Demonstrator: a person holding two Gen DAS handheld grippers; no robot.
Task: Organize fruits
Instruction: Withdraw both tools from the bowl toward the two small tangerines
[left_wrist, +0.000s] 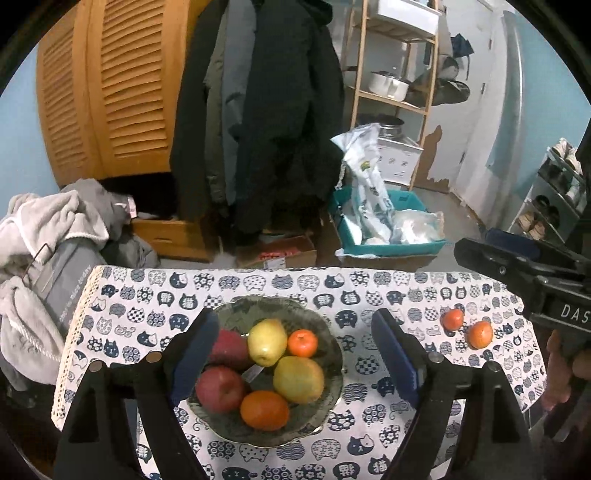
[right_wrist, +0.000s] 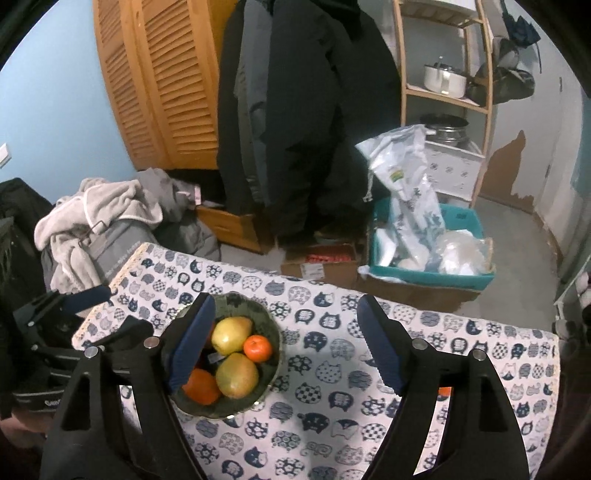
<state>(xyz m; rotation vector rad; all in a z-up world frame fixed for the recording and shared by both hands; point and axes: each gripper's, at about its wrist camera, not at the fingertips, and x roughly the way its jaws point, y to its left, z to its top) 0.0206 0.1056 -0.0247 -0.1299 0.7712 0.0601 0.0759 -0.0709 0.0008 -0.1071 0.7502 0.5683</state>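
Left gripper (left_wrist: 295, 354) nearest lens, fingers spread wide, nothing between pads, hovering over green bowl (left_wrist: 328, 398). Bowl on cat-print tablecloth (left_wrist: 147, 317) holds, left to right: two red apples (left_wrist: 219, 387) at 9 o'clock, two pears (left_wrist: 266, 341) centre, oranges at 6 (left_wrist: 264, 410) and 2 o'clock (six fruits total). Two small oranges (left_wrist: 480, 334) loose on cloth at 3 o'clock, well apart from bowl. Right gripper (right_wrist: 286, 347) likewise wide open, empty, bowl by its left finger.

Glossy, perhaps ceramic bowl (left_wrist: 325, 413); cloth tablecloth (left_wrist: 369, 435)
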